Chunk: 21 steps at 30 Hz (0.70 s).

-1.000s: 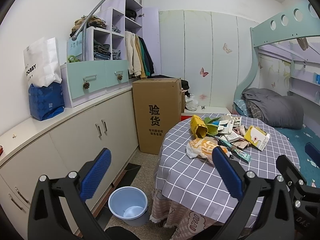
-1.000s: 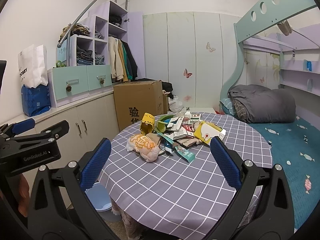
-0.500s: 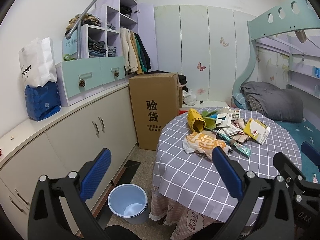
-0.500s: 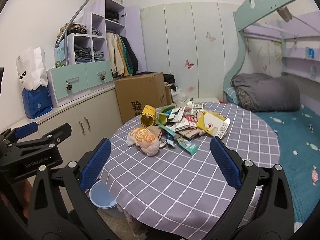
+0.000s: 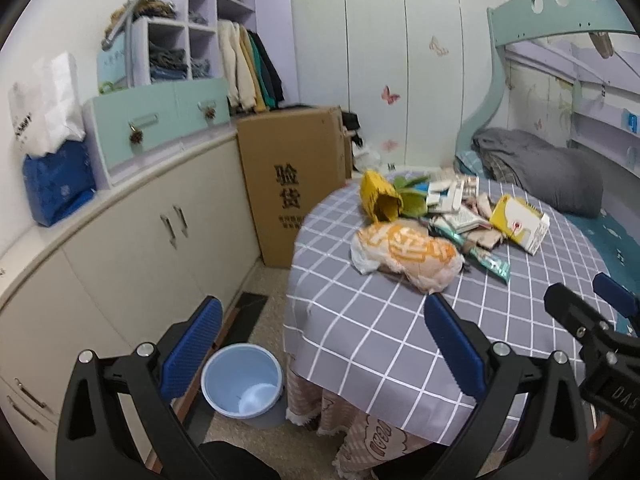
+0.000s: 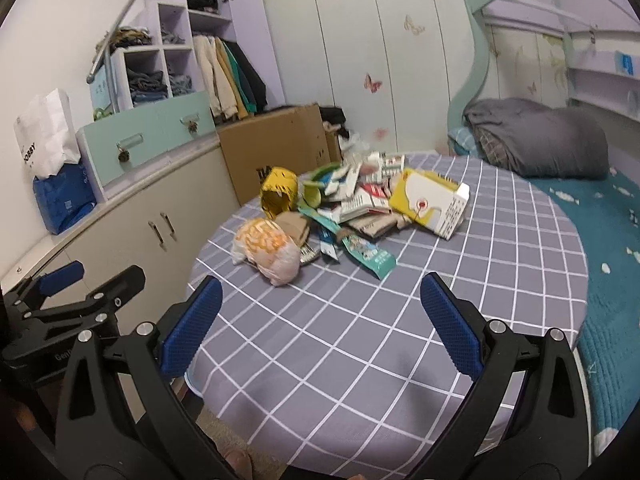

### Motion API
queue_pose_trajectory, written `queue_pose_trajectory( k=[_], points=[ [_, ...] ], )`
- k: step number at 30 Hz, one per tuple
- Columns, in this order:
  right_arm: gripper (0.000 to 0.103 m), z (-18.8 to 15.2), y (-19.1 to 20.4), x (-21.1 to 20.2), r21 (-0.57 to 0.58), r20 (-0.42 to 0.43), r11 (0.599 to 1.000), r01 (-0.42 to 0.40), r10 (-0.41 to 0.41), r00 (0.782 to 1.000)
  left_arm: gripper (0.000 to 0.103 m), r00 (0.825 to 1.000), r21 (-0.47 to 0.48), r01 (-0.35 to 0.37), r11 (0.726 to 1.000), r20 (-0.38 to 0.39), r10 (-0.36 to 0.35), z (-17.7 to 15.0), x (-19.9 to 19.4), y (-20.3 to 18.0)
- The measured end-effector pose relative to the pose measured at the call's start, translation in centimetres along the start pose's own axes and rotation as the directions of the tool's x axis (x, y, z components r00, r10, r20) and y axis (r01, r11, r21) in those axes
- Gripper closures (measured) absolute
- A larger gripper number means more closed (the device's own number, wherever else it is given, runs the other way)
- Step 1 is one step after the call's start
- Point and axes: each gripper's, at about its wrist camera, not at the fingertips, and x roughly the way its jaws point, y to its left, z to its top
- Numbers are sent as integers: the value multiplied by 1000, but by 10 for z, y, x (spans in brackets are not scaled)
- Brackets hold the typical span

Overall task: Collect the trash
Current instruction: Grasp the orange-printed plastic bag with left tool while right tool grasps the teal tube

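Two grippers are showing in front of me, both empty. I am holding the left gripper with its blue-padded fingers spread wide, hovering off the left edge of the round table with the grey white-checked cloth, above the floor. I am keeping the right gripper just as wide apart over the near part of the tabletop, with nothing between its pads (the cloth shows plainly in the gap).

A heap of trash is lying toward the far left part of the tabletop: a crumpled white-and-orange plastic bag nearest me, a yellow crushed paper cup behind it at the table's left edge, a teal foil wrapper to the right of the bag, a yellow-and-white carton lying on its side farther right, and a jumble of small packets between them, too mixed to tell apart.

A pale blue round plastic bin is standing on the floor just beside the table's left edge, between the table and the cream cabinets. A tall brown cardboard box is standing beyond it against the cabinets.
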Motion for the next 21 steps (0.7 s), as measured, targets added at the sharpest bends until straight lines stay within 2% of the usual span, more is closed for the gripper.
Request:
queue_pose_trajectory(
  k=[7,13,18,20,21],
  points=[
    [6,1,-20,36,51,-97,998,35,-30,995,4,991,-50,72,996,-113,-77,5,46,-8],
    [6,9,-39,57,51,-108,995,86,-80,991,4,973,-69,168,983,-146,-177,29,79,-36],
    [6,20,-51,78,-4,-138,991,131,-130,982,4,964,-44,189,981,-179,-194,46,111,-67],
    [6,25,-56,91,-32,-166,990,139,-143,976,5,963,-19,161,987,-217,-161,48,128,-76],
    [6,28,-57,97,-48,-182,989,141,-147,972,9,963,-12,153,988,-224,-152,47,135,-78]
  ],
)
